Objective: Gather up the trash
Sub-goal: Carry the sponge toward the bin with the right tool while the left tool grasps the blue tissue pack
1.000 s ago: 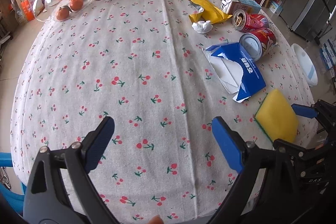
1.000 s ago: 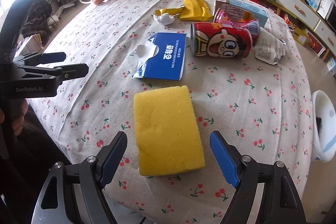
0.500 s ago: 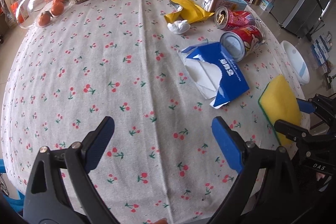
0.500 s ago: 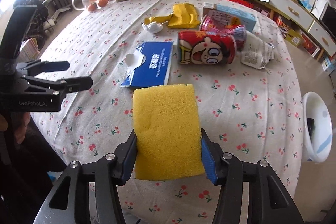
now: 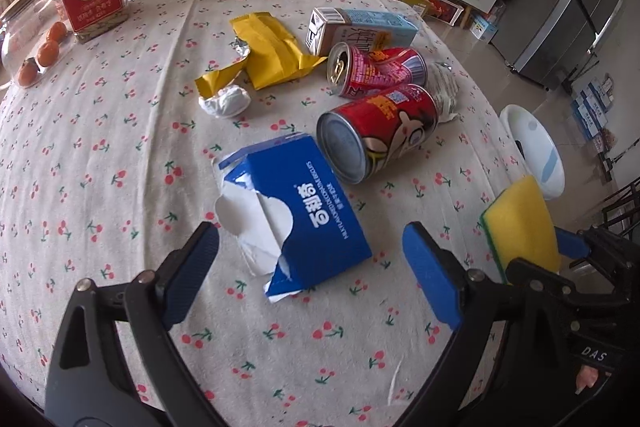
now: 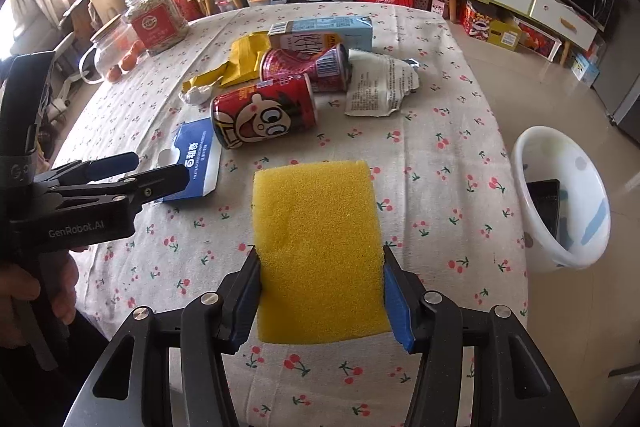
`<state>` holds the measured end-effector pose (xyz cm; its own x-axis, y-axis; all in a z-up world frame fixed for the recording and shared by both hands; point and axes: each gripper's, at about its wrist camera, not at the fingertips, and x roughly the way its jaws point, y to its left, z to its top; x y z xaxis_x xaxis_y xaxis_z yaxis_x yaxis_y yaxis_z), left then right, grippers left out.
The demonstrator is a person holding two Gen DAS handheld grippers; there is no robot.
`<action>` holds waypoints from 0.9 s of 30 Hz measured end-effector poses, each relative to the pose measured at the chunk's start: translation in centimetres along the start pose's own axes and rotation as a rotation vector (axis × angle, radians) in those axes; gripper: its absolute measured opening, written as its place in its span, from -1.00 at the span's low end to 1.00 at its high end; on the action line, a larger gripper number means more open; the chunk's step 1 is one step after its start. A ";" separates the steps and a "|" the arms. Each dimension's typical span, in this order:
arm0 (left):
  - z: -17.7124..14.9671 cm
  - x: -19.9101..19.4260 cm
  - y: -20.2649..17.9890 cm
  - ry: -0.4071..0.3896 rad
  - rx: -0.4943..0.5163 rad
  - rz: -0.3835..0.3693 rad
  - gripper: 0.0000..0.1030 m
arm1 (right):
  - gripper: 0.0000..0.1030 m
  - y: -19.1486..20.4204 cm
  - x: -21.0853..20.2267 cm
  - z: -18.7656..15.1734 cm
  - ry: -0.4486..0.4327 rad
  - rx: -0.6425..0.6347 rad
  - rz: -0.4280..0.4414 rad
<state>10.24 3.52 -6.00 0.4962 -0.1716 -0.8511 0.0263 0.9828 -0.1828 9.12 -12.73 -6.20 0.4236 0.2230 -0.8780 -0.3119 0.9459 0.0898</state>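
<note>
My right gripper (image 6: 320, 291) is shut on a yellow sponge (image 6: 316, 251) and holds it just above the cherry-print table; the sponge also shows in the left wrist view (image 5: 520, 223). My left gripper (image 5: 308, 271) is open and empty, its jaws on either side of the near end of a torn blue carton (image 5: 304, 219), also in the right wrist view (image 6: 196, 159). Beyond lie two red cans (image 5: 380, 131) (image 5: 376, 69), a yellow wrapper (image 5: 268, 55), a crumpled white tissue (image 5: 226, 101), a pale blue milk box (image 5: 360, 29) and a torn white packet (image 6: 380, 87).
A white plastic bin (image 6: 560, 195) stands on the floor off the table's right edge, with something dark inside. A red-labelled jar (image 5: 90, 3) and a glass jar with oranges (image 5: 36, 55) stand at the far left. Shelves and drawers line the back wall.
My right gripper has closed on the sponge and lifted it. My left gripper has moved forward and right, up to the blue carton, staying open.
</note>
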 end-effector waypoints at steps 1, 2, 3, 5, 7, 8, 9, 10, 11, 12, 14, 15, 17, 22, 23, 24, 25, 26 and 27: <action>0.1 0.4 -0.1 0.003 -0.001 0.007 0.68 | 0.08 -0.4 0.0 0.0 -0.001 0.011 -0.001; 0.2 0.7 -0.2 0.008 -0.003 0.014 0.63 | 0.08 -0.8 -0.1 0.1 -0.001 0.020 -0.002; 0.2 1.1 -0.2 0.012 -0.006 0.021 0.60 | 0.08 -1.0 -0.1 0.1 -0.002 0.028 -0.004; 0.2 1.7 -0.2 0.025 -0.010 0.040 0.52 | 0.09 -1.7 -0.2 0.1 -0.004 0.046 -0.008; 0.0 2.1 -0.2 0.041 -0.015 0.045 0.41 | 0.09 -2.2 -0.3 0.1 -0.003 0.061 -0.010; -0.1 2.4 -0.2 0.049 -0.018 0.044 0.33 | 0.09 -2.4 -0.3 0.1 -0.002 0.067 -0.010; -0.2 2.4 -0.2 0.052 -0.016 0.043 0.32 | 0.09 -2.5 -0.3 0.1 -0.001 0.071 -0.011; -0.2 2.4 -0.3 0.046 -0.006 0.049 0.32 | 0.09 -2.6 -0.3 0.1 0.000 0.075 -0.012; -0.3 2.3 -0.4 0.045 0.006 0.047 0.18 | 0.09 -2.7 -0.2 0.1 0.001 0.077 -0.013; -0.3 2.1 -0.6 0.045 0.018 0.038 -0.02 | 0.09 -2.8 -0.2 0.2 0.002 0.079 -0.014; -0.5 1.9 -0.8 0.045 0.038 0.040 -0.03 | 0.09 -2.8 -0.2 0.2 0.002 0.081 -0.016; -0.6 1.7 -0.7 0.043 0.045 0.042 -0.03 | 0.09 -2.8 -0.2 0.1 0.001 0.082 -0.017; -0.7 1.4 -0.4 0.039 0.048 0.042 -0.04 | 0.09 -2.9 -0.2 0.2 0.001 0.086 -0.019; -1.0 0.2 0.9 0.022 0.023 0.030 -0.05 | 0.09 -3.3 -0.6 0.5 -0.009 0.098 -0.022; -1.0 -0.2 1.0 0.017 0.020 0.029 -0.05 | 0.09 -3.4 -0.7 0.6 -0.013 0.100 -0.022; -1.1 -0.5 1.1 0.011 0.017 0.027 -0.05 | 0.09 -3.5 -0.8 0.7 -0.017 0.103 -0.021; -1.1 -0.8 1.2 0.004 0.016 0.027 -0.05 | 0.09 -3.6 -1.0 0.8 -0.023 0.107 -0.022; -1.0 -1.1 1.2 -0.001 0.017 0.026 -0.05 | 0.09 -3.8 -1.1 0.9 -0.028 0.110 -0.023; -0.9 -1.4 1.3 -0.008 0.019 0.025 -0.05 | 0.09 -4.0 -1.3 1.0 -0.033 0.113 -0.025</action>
<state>8.79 5.01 -5.48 0.5038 -0.1463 -0.8514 0.0300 0.9879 -0.1520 10.64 -16.55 -4.98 0.4584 0.2054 -0.8647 -0.2042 0.9712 0.1224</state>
